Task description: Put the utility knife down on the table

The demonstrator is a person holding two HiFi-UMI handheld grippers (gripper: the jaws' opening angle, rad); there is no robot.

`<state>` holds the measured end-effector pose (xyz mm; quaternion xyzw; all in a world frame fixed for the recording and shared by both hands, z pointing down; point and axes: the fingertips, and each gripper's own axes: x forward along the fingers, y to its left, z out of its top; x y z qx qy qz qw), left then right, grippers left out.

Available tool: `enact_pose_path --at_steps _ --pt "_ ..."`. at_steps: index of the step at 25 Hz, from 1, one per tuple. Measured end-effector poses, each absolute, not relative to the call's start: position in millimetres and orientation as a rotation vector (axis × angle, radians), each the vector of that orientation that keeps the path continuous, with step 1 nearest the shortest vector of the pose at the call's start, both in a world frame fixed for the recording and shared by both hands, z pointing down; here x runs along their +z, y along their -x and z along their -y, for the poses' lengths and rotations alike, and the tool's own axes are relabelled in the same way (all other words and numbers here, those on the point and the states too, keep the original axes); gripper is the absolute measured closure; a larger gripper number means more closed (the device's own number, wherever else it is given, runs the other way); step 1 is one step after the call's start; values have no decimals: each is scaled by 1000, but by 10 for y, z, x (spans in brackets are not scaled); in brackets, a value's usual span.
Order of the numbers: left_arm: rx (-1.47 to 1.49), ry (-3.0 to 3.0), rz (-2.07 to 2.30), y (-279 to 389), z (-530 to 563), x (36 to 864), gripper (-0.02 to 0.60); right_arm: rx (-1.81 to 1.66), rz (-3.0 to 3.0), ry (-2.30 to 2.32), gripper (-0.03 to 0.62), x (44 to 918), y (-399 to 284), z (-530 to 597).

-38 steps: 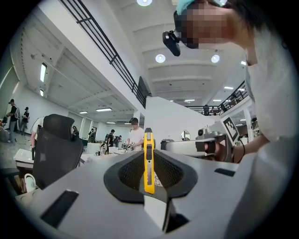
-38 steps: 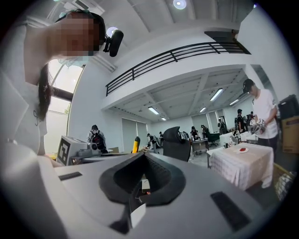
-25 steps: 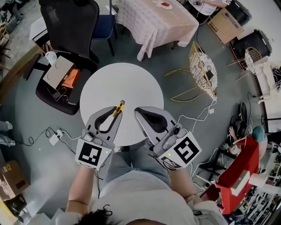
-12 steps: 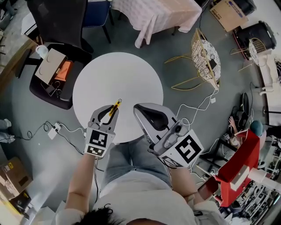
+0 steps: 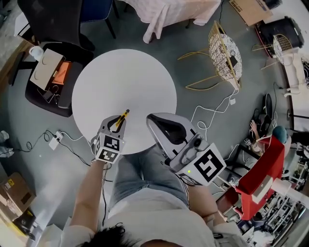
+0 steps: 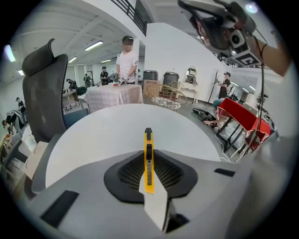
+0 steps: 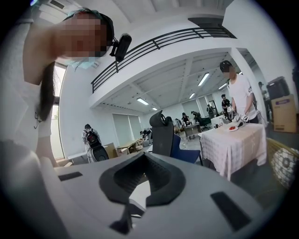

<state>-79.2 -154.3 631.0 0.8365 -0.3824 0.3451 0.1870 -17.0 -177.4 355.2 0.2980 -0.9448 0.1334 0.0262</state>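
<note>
A yellow utility knife (image 6: 148, 156) with a black slider is clamped between the jaws of my left gripper (image 6: 149, 168), its tip pointing away over the round white table (image 6: 117, 135). In the head view the left gripper (image 5: 117, 123) hangs over the table's (image 5: 125, 87) near edge, low above it, with the knife (image 5: 120, 118) sticking out towards the middle. My right gripper (image 5: 159, 126) is shut and holds nothing; it is raised beside the table's near right edge. In the right gripper view its jaws (image 7: 140, 179) are pressed together and point out across the room.
A black office chair (image 5: 53, 24) with papers and an orange item on its seat stands at the table's far left. A gold wire chair (image 5: 223, 58) stands to the right, a cloth-covered table (image 5: 174, 12) behind. Cables (image 5: 212, 120) trail over the grey floor. A person's legs are under the near edge.
My left gripper has sunk lower and drifted left with the knife, appearing smaller in the head view. The right gripper has barely moved. The head view has shifted towards the table.
</note>
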Motion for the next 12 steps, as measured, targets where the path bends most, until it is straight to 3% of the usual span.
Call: enact_pose_path --at_steps 12 --pt "1100 -2287 1024 744 1476 6683 515 463 2888 -918 586 3672 57 1755"
